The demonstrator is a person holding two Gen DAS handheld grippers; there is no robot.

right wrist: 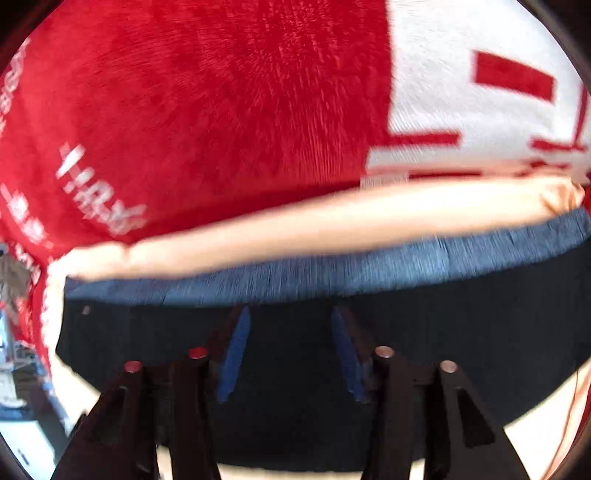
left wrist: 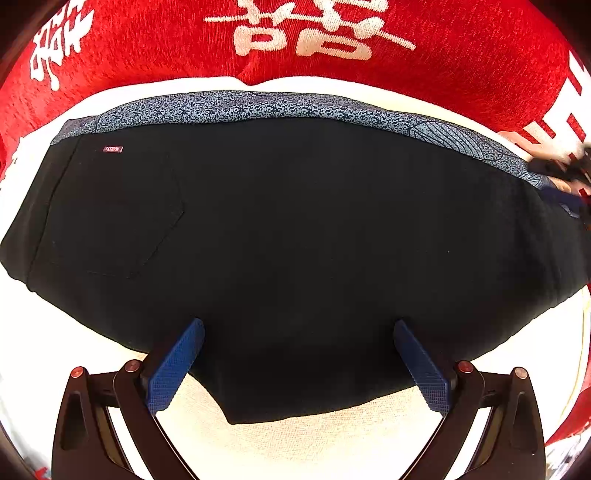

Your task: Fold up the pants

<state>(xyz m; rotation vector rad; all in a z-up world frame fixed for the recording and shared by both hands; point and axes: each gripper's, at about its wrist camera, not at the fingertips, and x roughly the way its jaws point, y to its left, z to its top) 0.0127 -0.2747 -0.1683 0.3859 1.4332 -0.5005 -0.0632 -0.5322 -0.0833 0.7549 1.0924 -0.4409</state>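
Black pants (left wrist: 295, 229) lie flat across the white cloth, with a back pocket and a small red label (left wrist: 112, 149) at the left. A blue speckled strip (left wrist: 258, 107) shows along their far edge. My left gripper (left wrist: 298, 326) is open, its blue pads (left wrist: 173, 369) spread wide over the near edge of the pants. My right gripper (right wrist: 290, 317) is open over the black pants (right wrist: 461, 332), near their blue edge (right wrist: 332, 269); this view is blurred. The right gripper also shows at the far right of the left wrist view (left wrist: 565, 168).
A red blanket with white characters (left wrist: 306, 33) lies behind the pants and also fills the right wrist view (right wrist: 221, 110). White cloth (left wrist: 303, 439) lies under the pants. A pale cream fold (right wrist: 332, 218) runs along the far side of the pants.
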